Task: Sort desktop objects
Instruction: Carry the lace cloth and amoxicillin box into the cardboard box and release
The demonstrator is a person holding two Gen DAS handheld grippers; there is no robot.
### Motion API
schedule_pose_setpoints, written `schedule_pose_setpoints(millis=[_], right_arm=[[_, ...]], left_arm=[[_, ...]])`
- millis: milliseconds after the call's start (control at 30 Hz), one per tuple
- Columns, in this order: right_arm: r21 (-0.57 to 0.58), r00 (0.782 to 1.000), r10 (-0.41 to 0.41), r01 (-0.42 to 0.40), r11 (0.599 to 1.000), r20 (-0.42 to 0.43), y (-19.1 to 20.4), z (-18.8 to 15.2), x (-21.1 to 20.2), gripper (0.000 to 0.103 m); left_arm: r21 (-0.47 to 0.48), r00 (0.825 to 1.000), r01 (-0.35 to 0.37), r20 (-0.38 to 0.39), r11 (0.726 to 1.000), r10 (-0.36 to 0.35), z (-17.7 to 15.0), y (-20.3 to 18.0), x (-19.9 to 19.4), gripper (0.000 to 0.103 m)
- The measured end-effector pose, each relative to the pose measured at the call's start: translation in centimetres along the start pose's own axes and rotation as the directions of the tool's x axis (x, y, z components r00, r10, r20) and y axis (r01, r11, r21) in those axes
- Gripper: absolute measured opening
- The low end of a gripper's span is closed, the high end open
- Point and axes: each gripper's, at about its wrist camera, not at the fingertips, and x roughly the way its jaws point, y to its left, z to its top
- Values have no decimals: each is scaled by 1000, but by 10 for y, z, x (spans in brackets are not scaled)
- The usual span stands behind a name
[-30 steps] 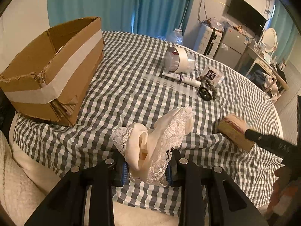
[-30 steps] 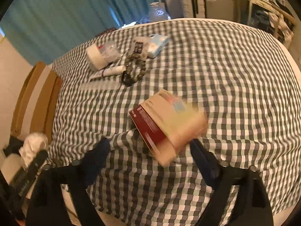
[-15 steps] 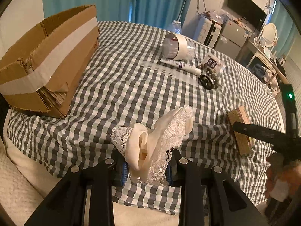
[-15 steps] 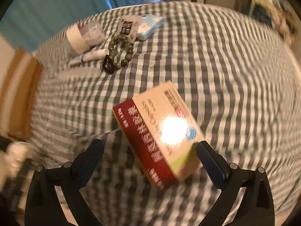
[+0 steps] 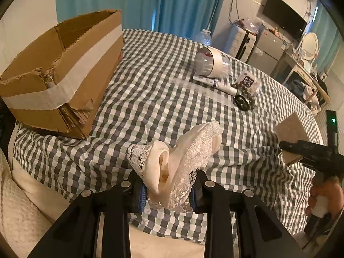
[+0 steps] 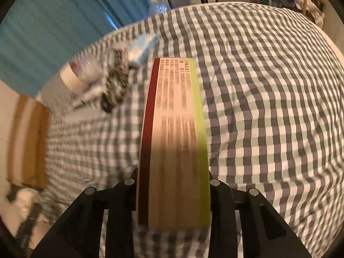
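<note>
Left wrist view: the left tongs (image 5: 167, 190) clamp a cream lace cloth (image 5: 182, 152) above the checked bench (image 5: 150, 107), near a cardboard box (image 5: 62, 71). Right wrist view: the right tongs (image 6: 173, 185), jaws just closing, grip a printed carton (image 6: 176, 129) edge-on.

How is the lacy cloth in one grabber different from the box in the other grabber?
The lace cloth is soft, cream and crumpled, flopping over the left gripper; the medicine box is stiff with flat faces and straight edges, standing between the fingers of the right gripper. The cloth has a holey lace trim; the box has printed text, a dark red side and a yellow-green side. Both are pinched between a gripper's fingers above the checked tablecloth.
</note>
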Motion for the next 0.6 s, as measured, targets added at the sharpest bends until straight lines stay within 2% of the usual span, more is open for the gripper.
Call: schedule_pose_setpoints(millis=[267, 467, 600], right_arm=[[-59, 995, 101, -100, 993, 26, 27, -19, -33, 30], [-242, 989, 146, -133, 961, 36, 87, -35, -72, 30], [-371, 974, 222, -192, 909, 41, 148, -38, -101, 30]], left_arm=[[-17, 999, 31, 45, 999, -30, 9, 4, -20, 30], [-49, 996, 13, 94, 999, -9, 36, 19, -44, 30], [-60, 988, -1, 154, 998, 11, 77, 47, -71, 30]])
